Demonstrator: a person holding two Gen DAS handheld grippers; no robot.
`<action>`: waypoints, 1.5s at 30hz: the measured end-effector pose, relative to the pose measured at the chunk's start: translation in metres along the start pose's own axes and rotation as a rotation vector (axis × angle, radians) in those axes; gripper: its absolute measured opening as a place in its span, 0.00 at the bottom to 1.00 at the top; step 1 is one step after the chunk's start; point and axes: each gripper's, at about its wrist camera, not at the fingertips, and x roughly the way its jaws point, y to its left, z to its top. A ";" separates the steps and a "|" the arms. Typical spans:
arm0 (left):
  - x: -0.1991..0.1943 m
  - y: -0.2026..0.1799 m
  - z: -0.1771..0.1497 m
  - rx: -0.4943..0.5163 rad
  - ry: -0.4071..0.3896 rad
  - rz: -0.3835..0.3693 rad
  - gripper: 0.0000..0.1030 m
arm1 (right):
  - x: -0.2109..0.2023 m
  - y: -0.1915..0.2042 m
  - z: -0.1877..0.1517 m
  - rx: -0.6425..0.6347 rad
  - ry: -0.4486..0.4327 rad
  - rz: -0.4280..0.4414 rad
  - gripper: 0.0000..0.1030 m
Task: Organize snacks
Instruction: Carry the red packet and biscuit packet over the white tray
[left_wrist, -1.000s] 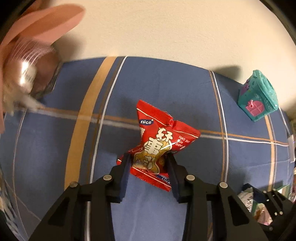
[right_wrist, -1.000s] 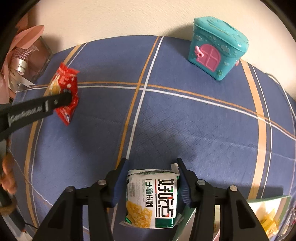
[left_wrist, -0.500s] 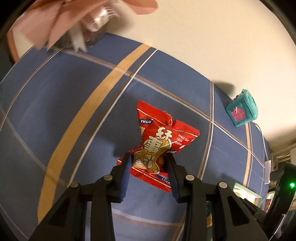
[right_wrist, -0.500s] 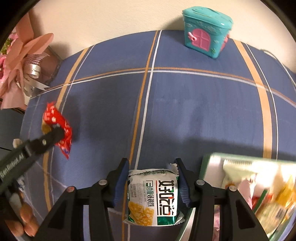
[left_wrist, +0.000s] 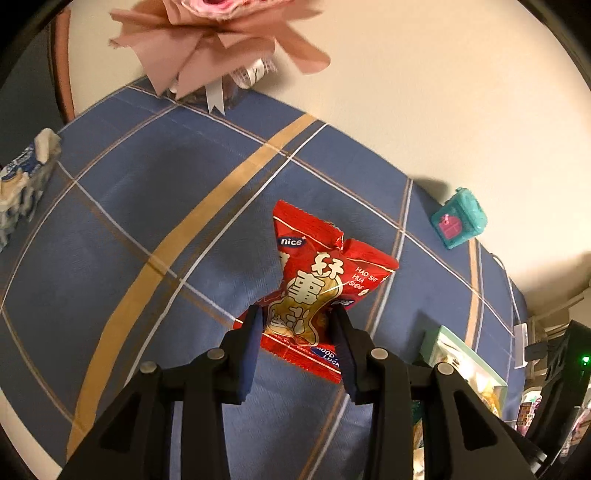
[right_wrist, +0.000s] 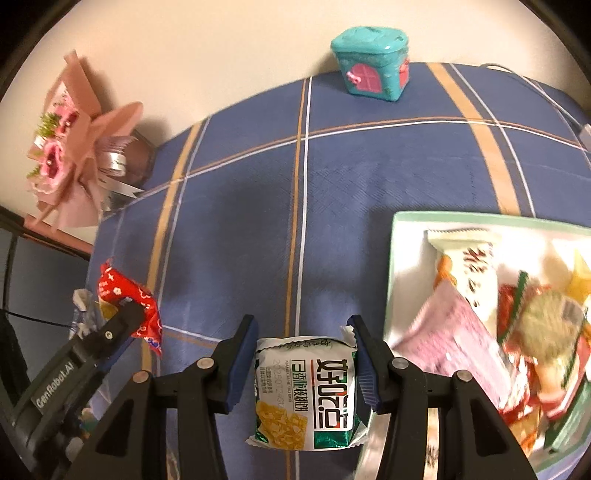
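Left wrist view: the left hand-held gripper (left_wrist: 297, 325) fills the lower middle of the frame, its 2 jaws pinching a red peanut snack packet (left_wrist: 325, 284) at the packet's lower half. The packet stands up out of the jaws at the frame's centre, crumpled, above the blue plaid cloth (left_wrist: 155, 206) that covers the surface. A pink bouquet (left_wrist: 218, 40) sits at the top of the frame against the cream wall. A blue-and-white wrapper (left_wrist: 26, 184) lies at the left edge. A small teal house-shaped box (left_wrist: 460, 218) stands at the right, near the wall. At the lower right, the corner of a pale green tray (left_wrist: 465, 354) shows beside the gripper's arm.

Right wrist view: the right hand-held gripper (right_wrist: 304, 363) occupies the lower middle, its 2 blue-padded jaws clamped on the sides of a white-and-green biscuit packet (right_wrist: 306, 391), which hangs between them. The tray (right_wrist: 399, 236) takes up the right side, just beside the packet, and holds a jumble of snacks, among them a cream-coloured bar (right_wrist: 469, 266) and a pink wrapper (right_wrist: 450, 339); the rest are blurred. At the lower left, the left gripper appears from the side with the red packet in its tip. The bouquet is at the upper left, and the teal box is at the top centre.
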 end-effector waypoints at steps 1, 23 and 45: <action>-0.004 -0.001 -0.004 -0.002 -0.004 -0.004 0.38 | -0.007 -0.001 -0.004 0.004 -0.012 -0.002 0.51; -0.054 -0.041 -0.059 0.078 -0.059 -0.119 0.38 | -0.087 -0.038 -0.054 0.078 -0.173 -0.025 0.51; -0.048 -0.112 -0.095 0.275 -0.003 -0.176 0.38 | -0.122 -0.120 -0.046 0.219 -0.254 -0.175 0.50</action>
